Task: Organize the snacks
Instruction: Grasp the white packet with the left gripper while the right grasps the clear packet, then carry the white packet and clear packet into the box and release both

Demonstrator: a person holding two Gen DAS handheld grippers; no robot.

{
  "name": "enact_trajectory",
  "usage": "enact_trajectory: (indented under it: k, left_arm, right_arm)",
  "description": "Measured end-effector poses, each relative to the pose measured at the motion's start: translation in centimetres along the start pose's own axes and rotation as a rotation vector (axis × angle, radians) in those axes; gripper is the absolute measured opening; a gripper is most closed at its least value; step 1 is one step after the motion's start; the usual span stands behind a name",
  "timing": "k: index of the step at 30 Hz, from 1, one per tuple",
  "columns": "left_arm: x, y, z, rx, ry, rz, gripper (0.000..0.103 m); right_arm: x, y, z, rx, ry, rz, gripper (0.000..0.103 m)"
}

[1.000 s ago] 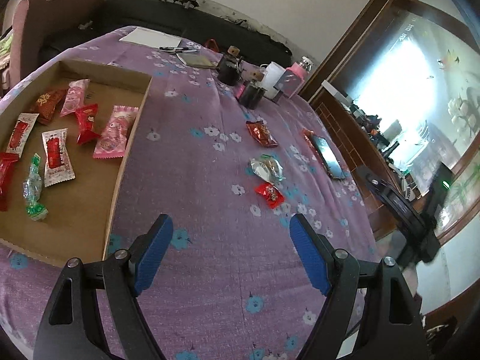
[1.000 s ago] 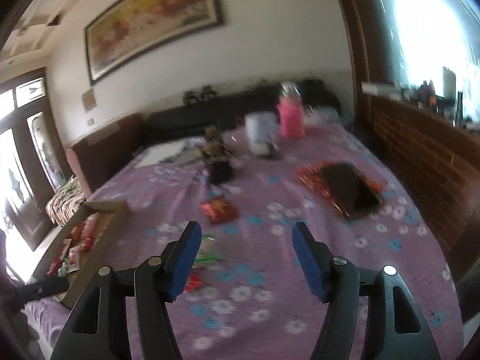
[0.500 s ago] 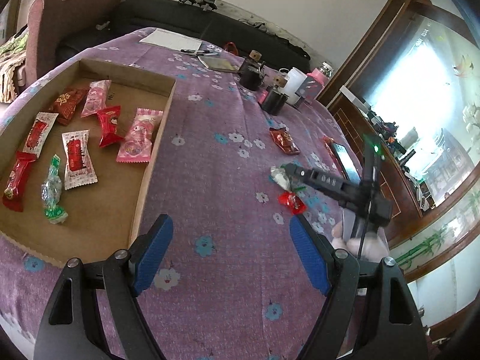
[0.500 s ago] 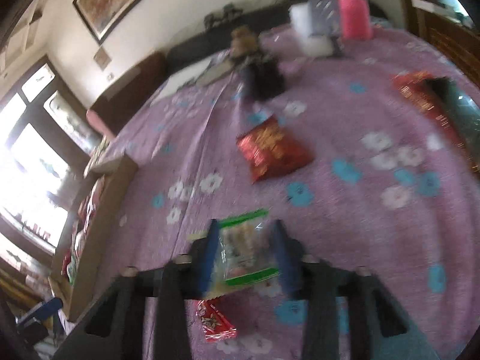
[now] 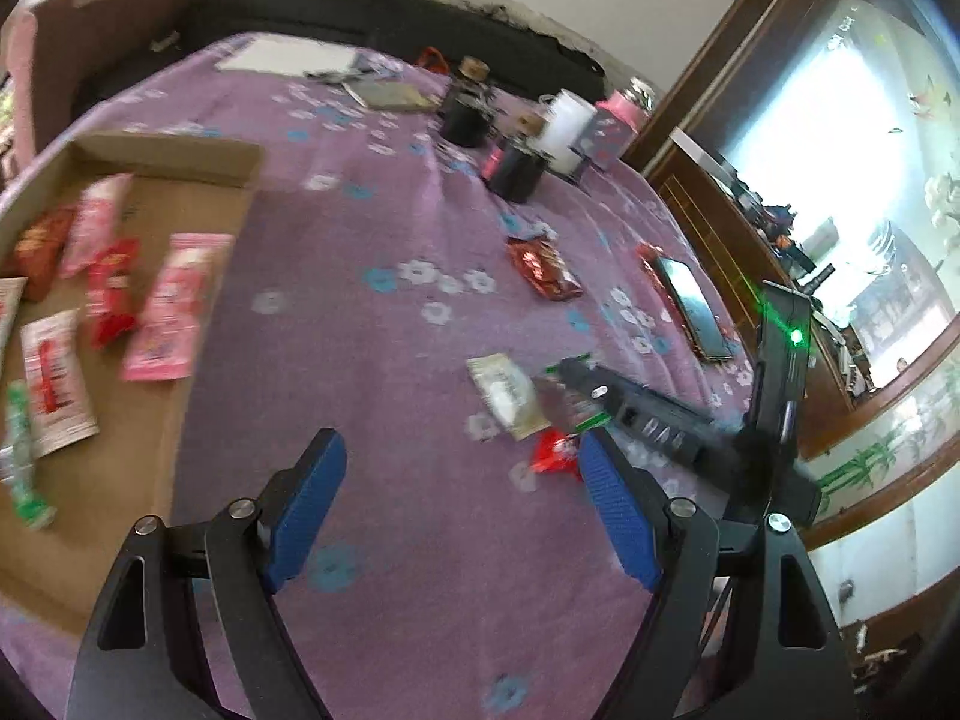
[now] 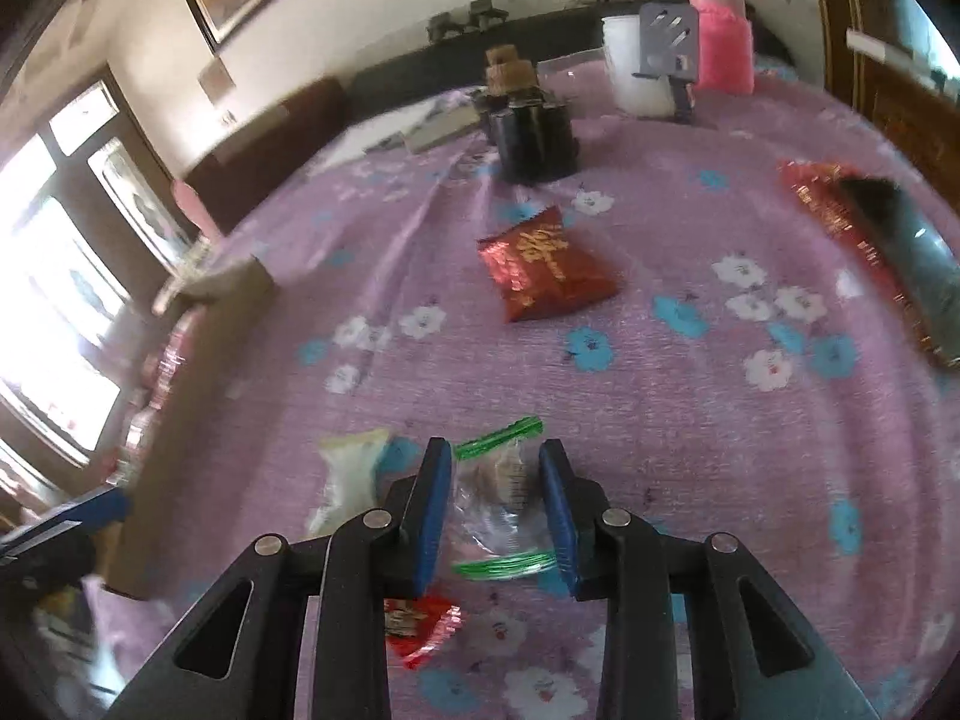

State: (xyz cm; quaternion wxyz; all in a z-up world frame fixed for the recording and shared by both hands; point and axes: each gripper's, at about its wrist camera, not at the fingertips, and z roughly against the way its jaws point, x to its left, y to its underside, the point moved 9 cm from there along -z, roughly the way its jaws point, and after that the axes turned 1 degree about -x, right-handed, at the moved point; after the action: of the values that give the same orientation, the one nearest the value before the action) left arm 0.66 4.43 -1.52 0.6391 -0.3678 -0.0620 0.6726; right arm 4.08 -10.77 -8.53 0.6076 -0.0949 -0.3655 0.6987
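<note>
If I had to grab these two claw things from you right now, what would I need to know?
Right gripper: its jaws have just been closing around the clear green-edged snack; grip looks made, not certain.
Left gripper: open, empty, above the tablecloth.
Done: several snacks already lie in the cardboard tray.
Left: carry the clear snack to the tray, then the white packet, the small red candy and the red foil pouch.

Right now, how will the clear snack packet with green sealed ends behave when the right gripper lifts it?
The clear snack packet with green sealed ends looks crinkly and thin, so probably floppy and light. Glossy film may slip between the right gripper pads.
</note>
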Motion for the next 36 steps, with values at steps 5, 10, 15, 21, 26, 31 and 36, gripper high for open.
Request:
enact_trajectory:
  k: [5, 10, 15, 21, 26, 31, 36]
  left_arm:
    - [-1.2, -0.8, -3.5, 0.047, 0.007, 0.009, 0.08]
    - [-2.8, -1.1, -6.4, 0.062, -0.02, -0.057, 0.08]
    - [-3.2, -0.6, -8.8, 0.091, -0.079, -0.129, 0.066]
    - [-3.6, -0.1, -8.7, 0.076, -0.117, -0.228, 0.024]
    - [-3.1, -0.3, -6.1, 0.037, -0.075, -0.18, 0.024]
    - [-1.3, -0.7, -1.3, -0.035, -0.041, -0.113, 0.025]
    - [4.3, -0.5, 5.2, -0.135, -0.077, -0.017, 0.025]
  right_arm:
    - [-0.2, 0.1, 0.4, 0.0, 0.104, 0.051, 0.03]
    - [-2.0, -1.0, 1.3, -0.036, 0.116, -0.022, 0.023]
    - [-2.8, -1.6, 1.9, -0.06, 0.11, -0.053, 0.023]
    - [-3.1, -2.1, 2.8, -0.096, 0.08, -0.077, 0.023]
    - [-2.4, -2.6, 3.5, -0.138, 0.021, -0.085, 0.023]
    - [-1.2, -2.7, 3.7, -0.161, -0.042, -0.08, 0.023]
    - [0.5, -2.2, 3.3, -0.167, -0.048, -0.034, 0.023]
